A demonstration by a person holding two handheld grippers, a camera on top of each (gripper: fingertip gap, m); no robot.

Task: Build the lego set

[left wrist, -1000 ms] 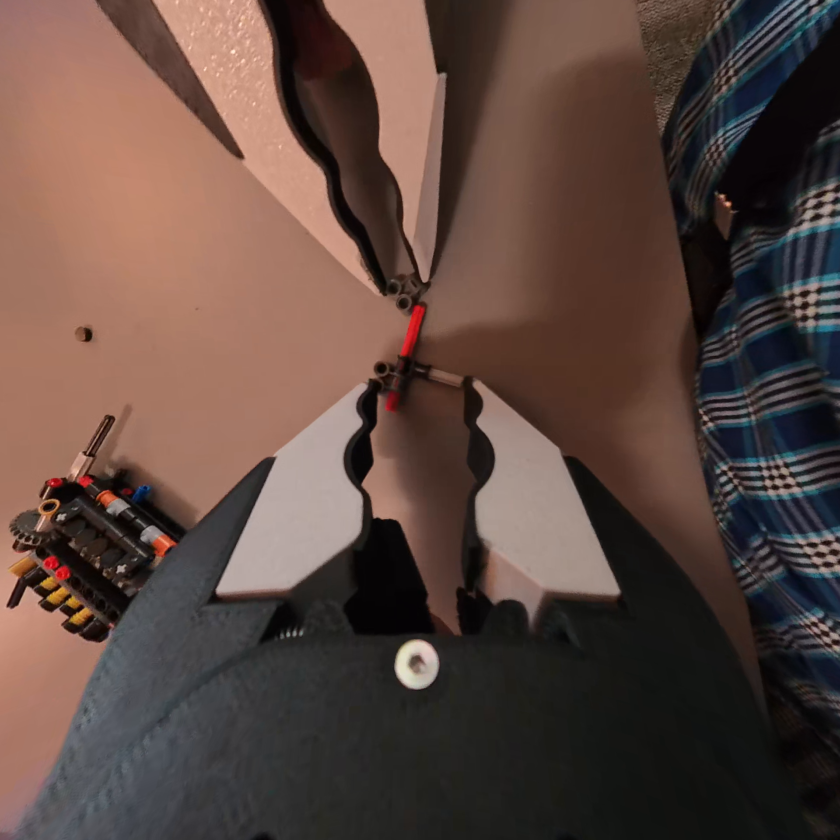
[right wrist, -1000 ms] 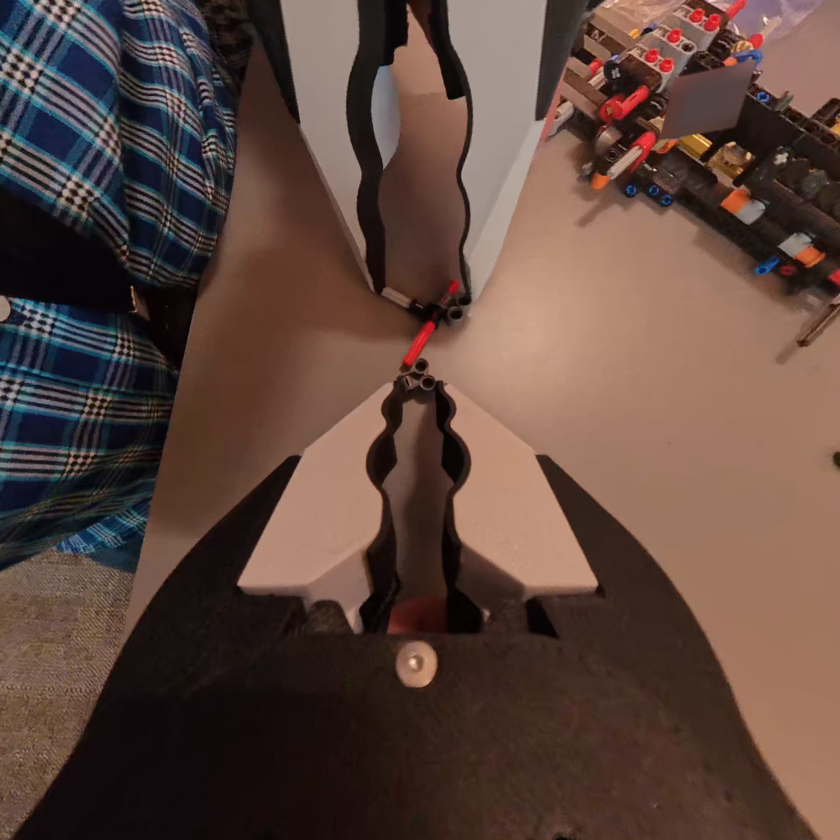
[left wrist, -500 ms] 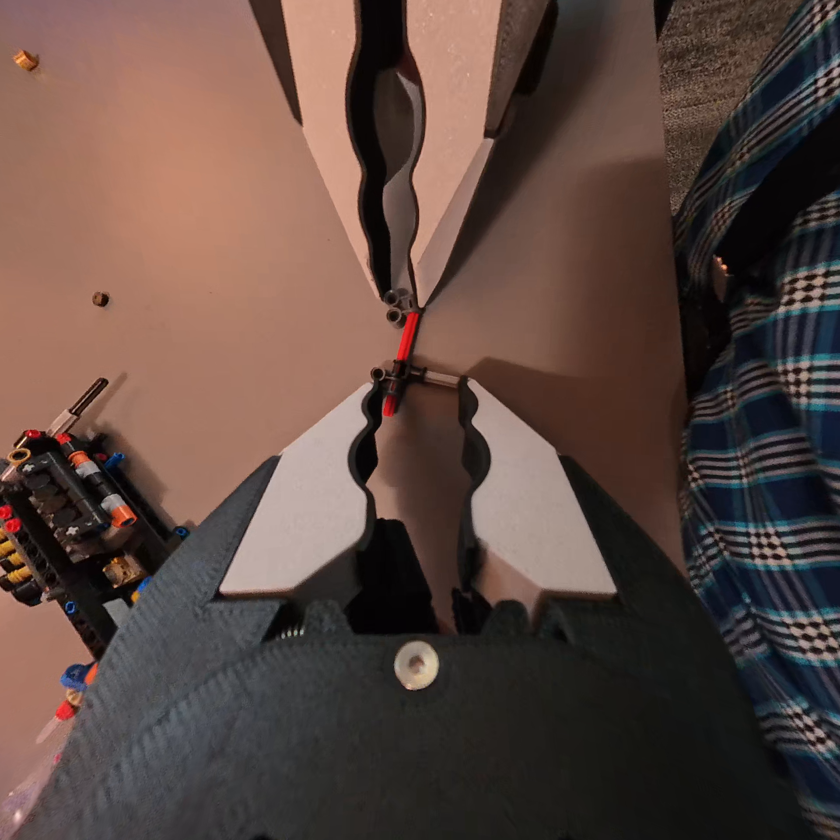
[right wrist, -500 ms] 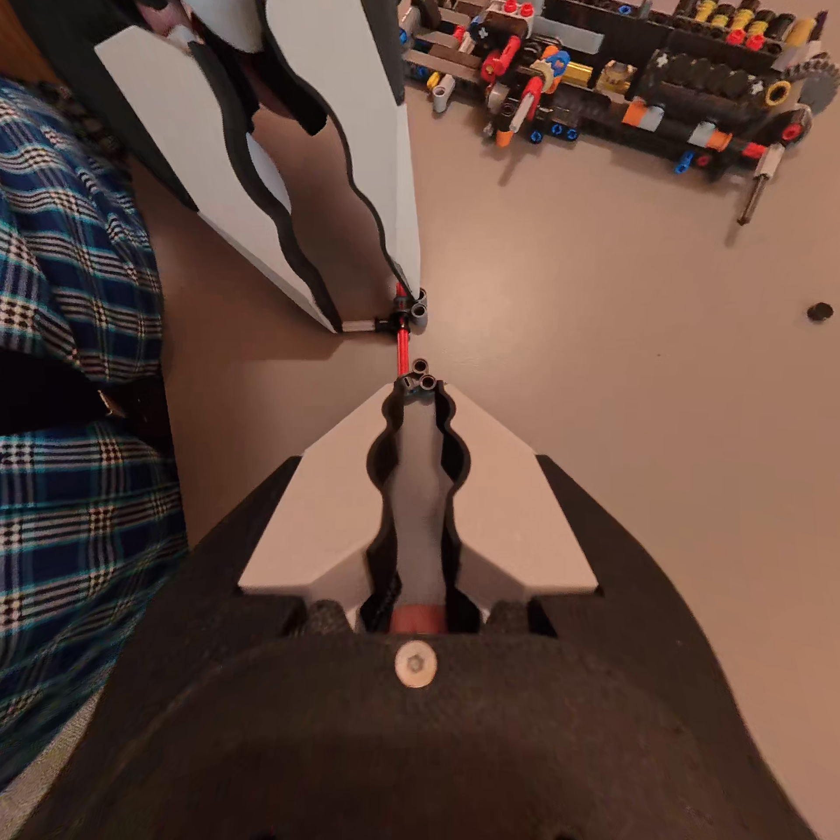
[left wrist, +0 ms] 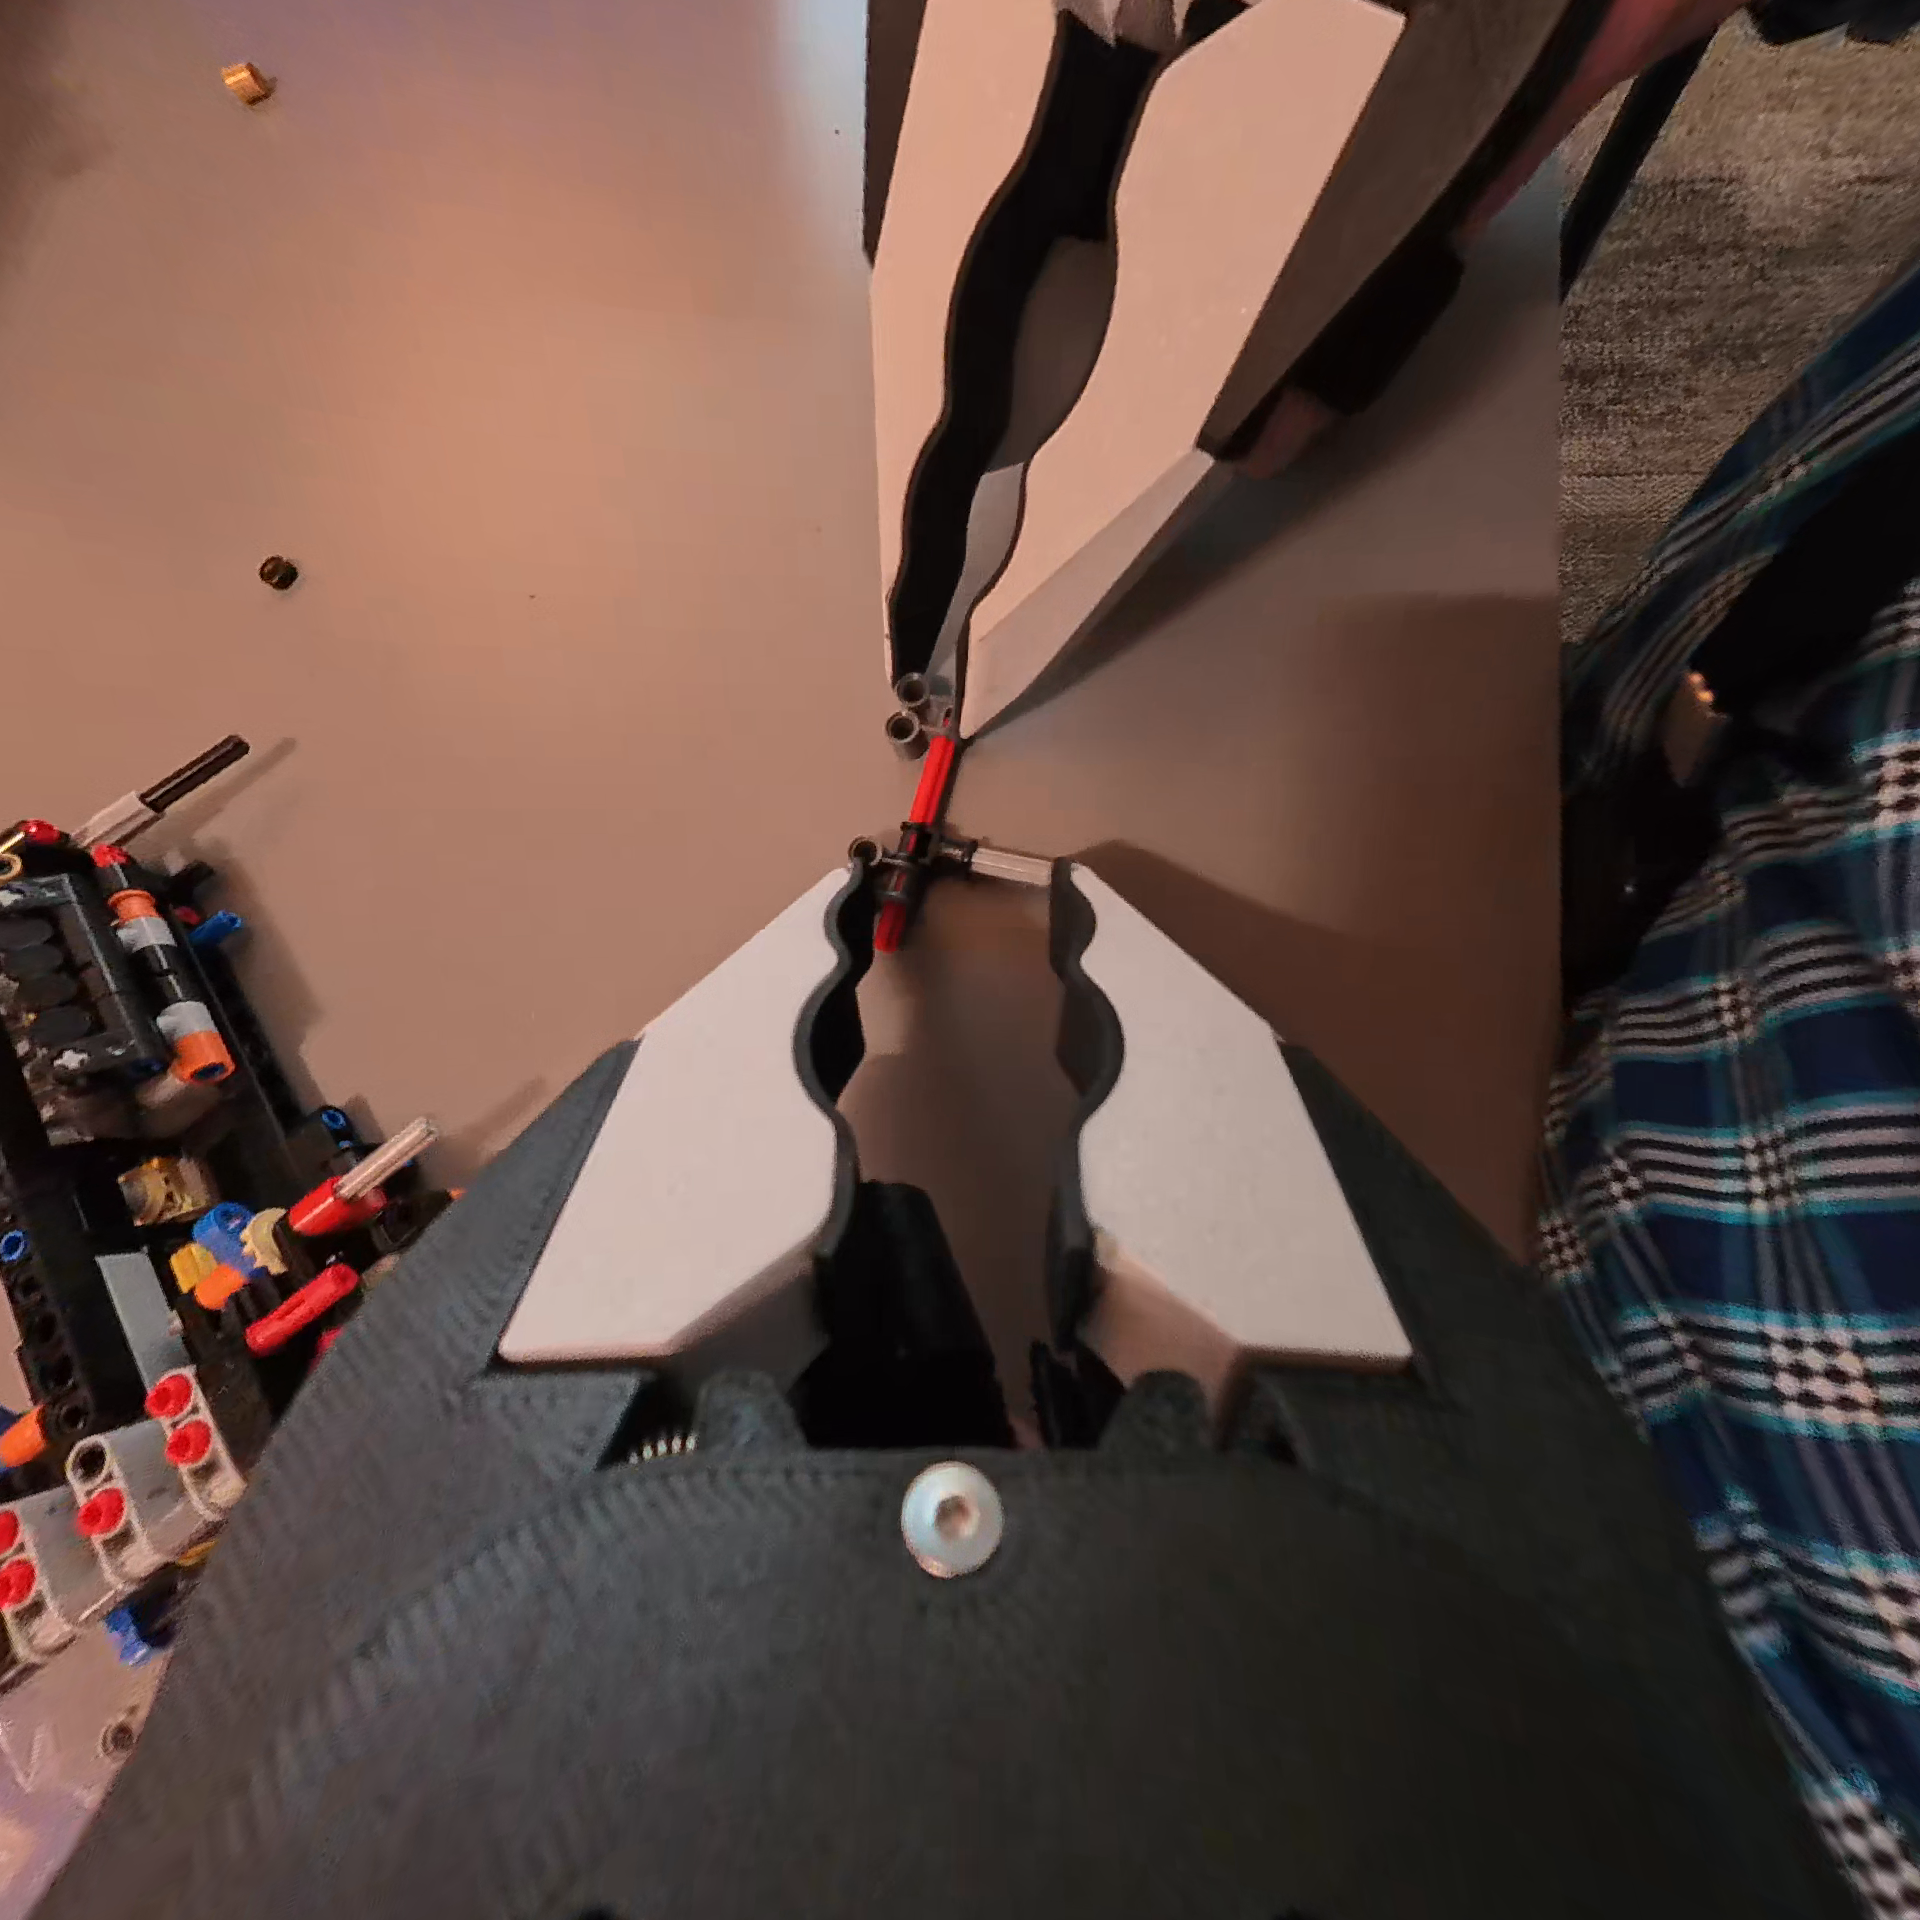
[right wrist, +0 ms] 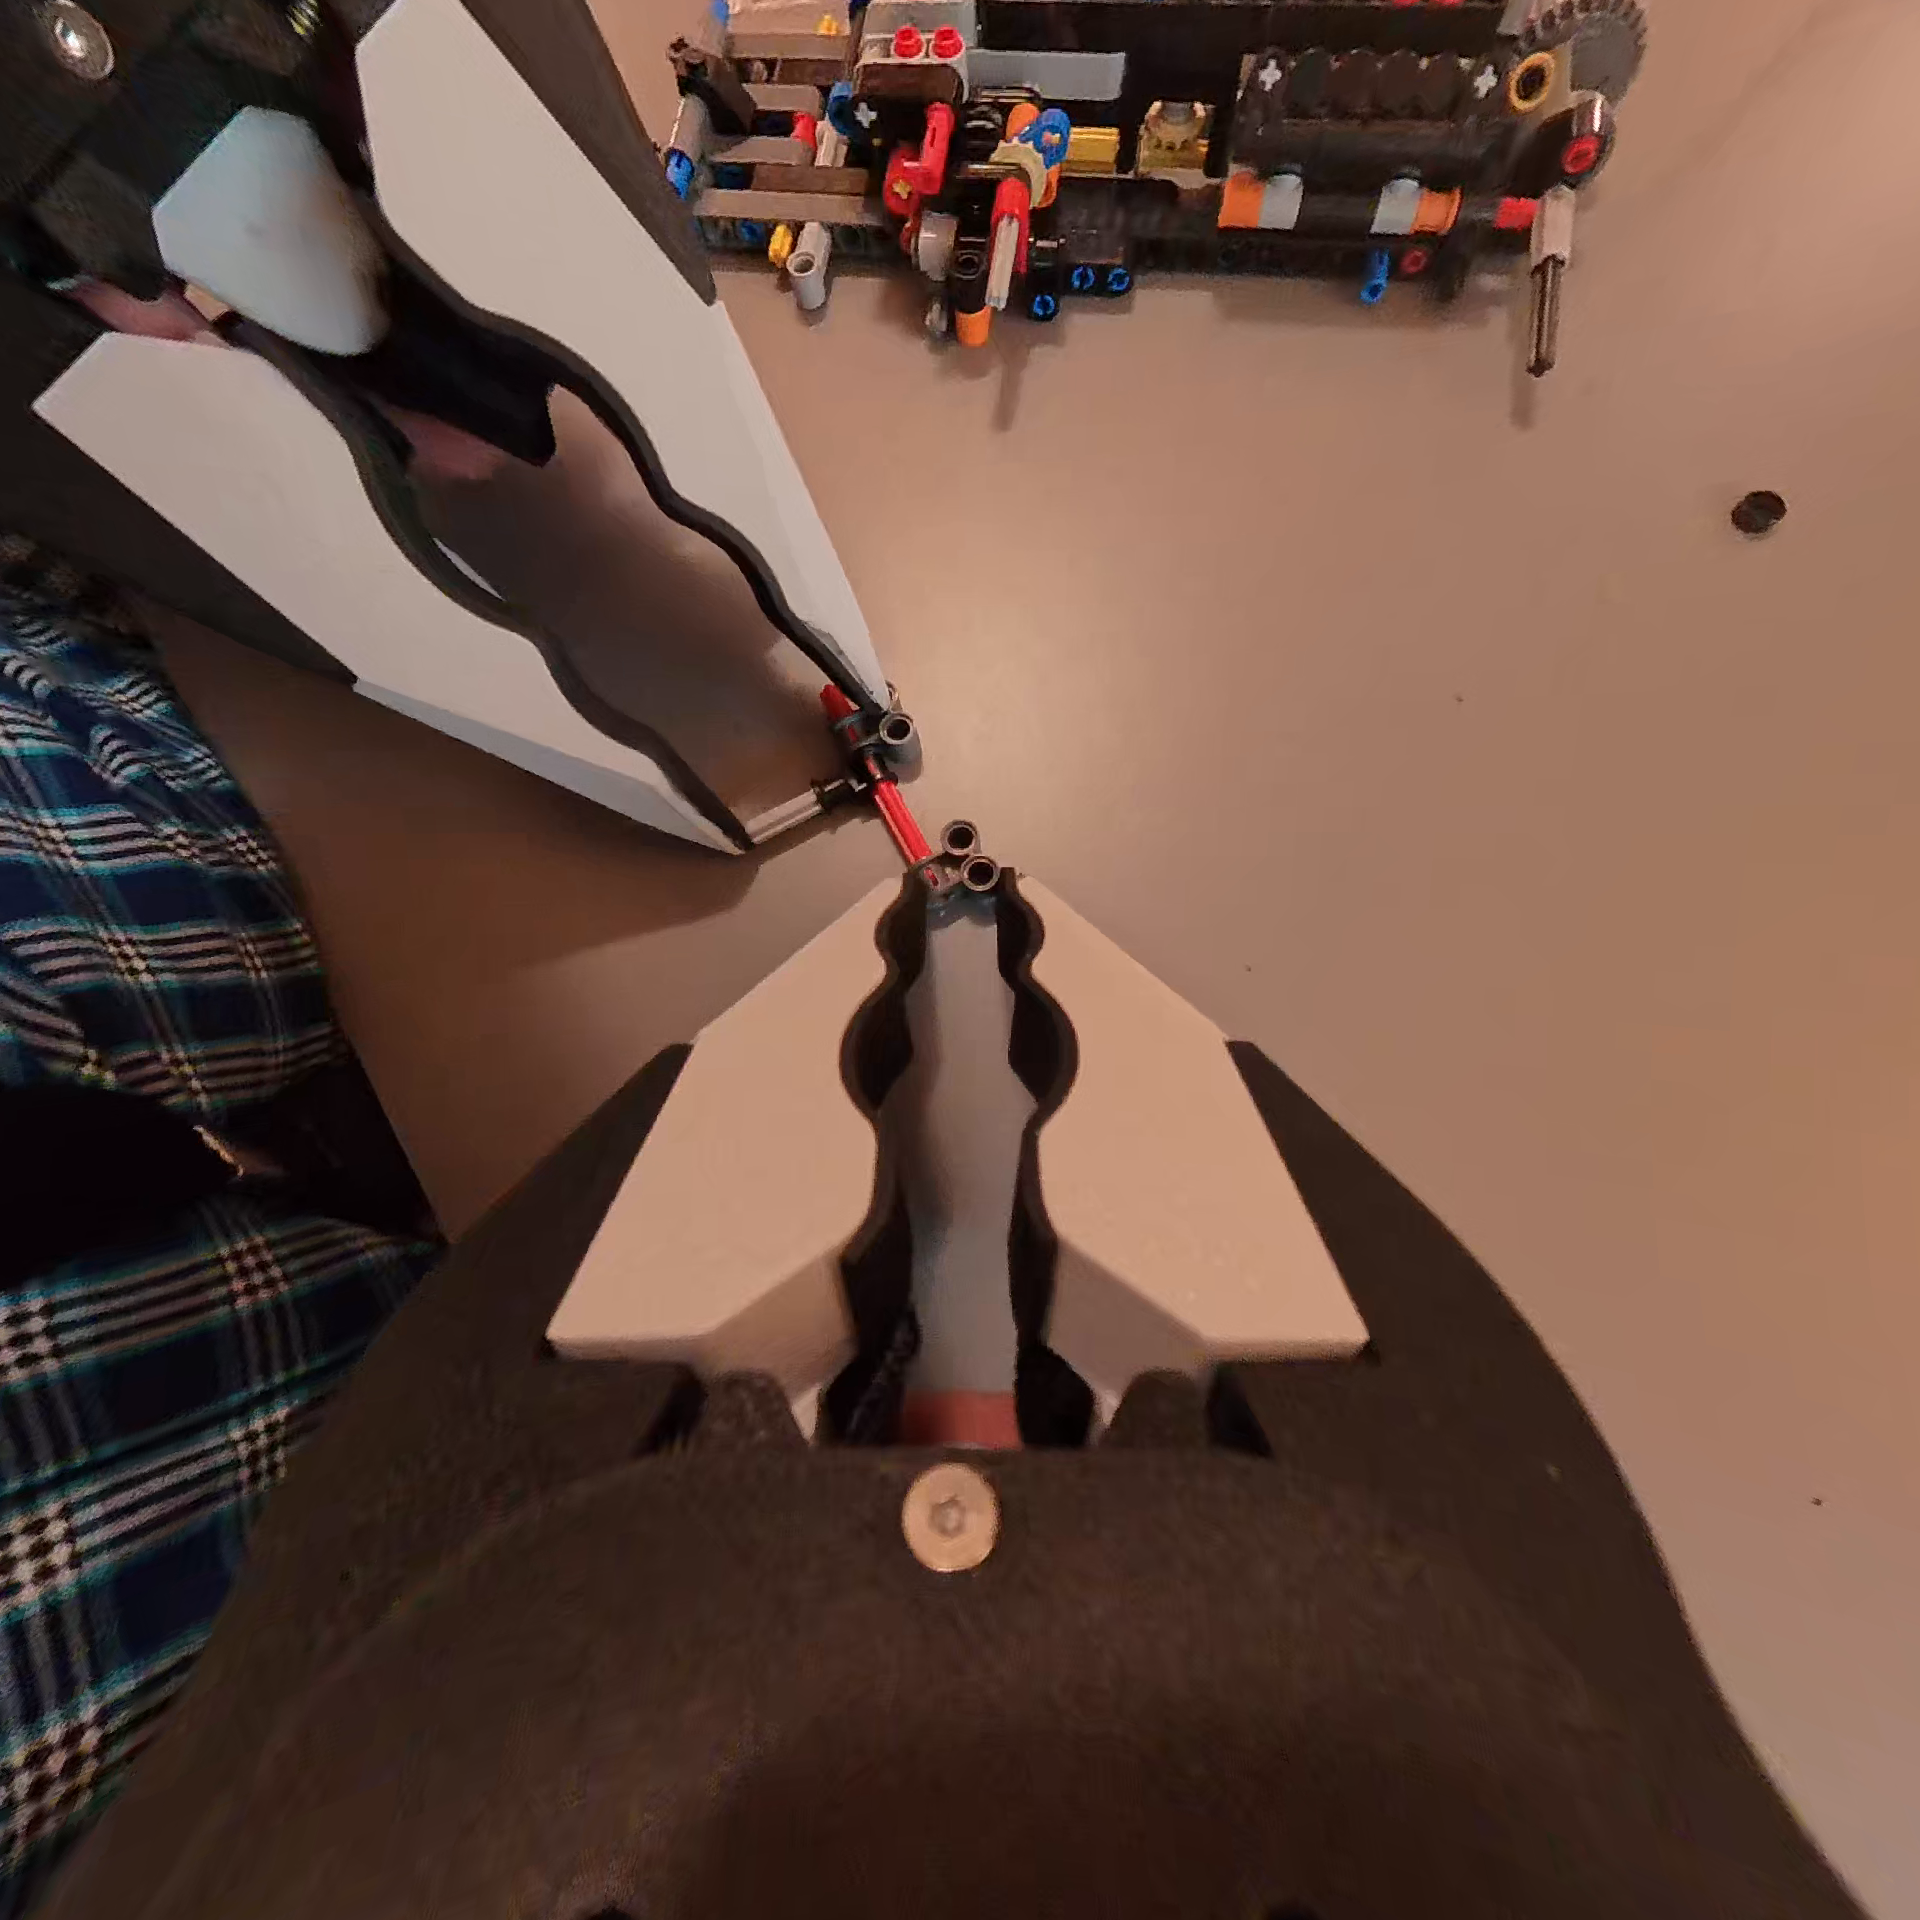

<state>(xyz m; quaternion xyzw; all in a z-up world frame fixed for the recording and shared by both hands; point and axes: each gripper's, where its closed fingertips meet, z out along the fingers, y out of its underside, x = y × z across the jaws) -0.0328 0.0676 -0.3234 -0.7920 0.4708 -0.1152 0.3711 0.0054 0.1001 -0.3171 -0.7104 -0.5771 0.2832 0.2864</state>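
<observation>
My left gripper [left wrist: 956, 878] is shut end to end on a small black cross connector with a grey pin [left wrist: 940, 854]. A red axle [left wrist: 928, 790] runs through this connector. My right gripper [right wrist: 961, 888] is shut on a small grey multi-hole connector [right wrist: 968, 860], which sits at the far end of the red axle [right wrist: 891, 808]. The two grippers face each other tip to tip just above the tan table [right wrist: 1351, 831]. The left gripper [right wrist: 810, 774] shows at upper left in the right wrist view, and the right gripper [left wrist: 930, 691] at the top of the left wrist view.
A large part-built Technic model [right wrist: 1143, 156] lies across the far side, also at the left in the left wrist view [left wrist: 125, 1195]. A small dark loose piece [right wrist: 1758, 511] and a gold one [left wrist: 247, 83] lie on the table. A person's plaid shirt [left wrist: 1766, 1143] is at the table edge. One gripper's finger ends stand about 6 cm off the other's.
Both grippers have swung round together with their pieces held. The Technic model has come further into both views. Neither grip has changed.
</observation>
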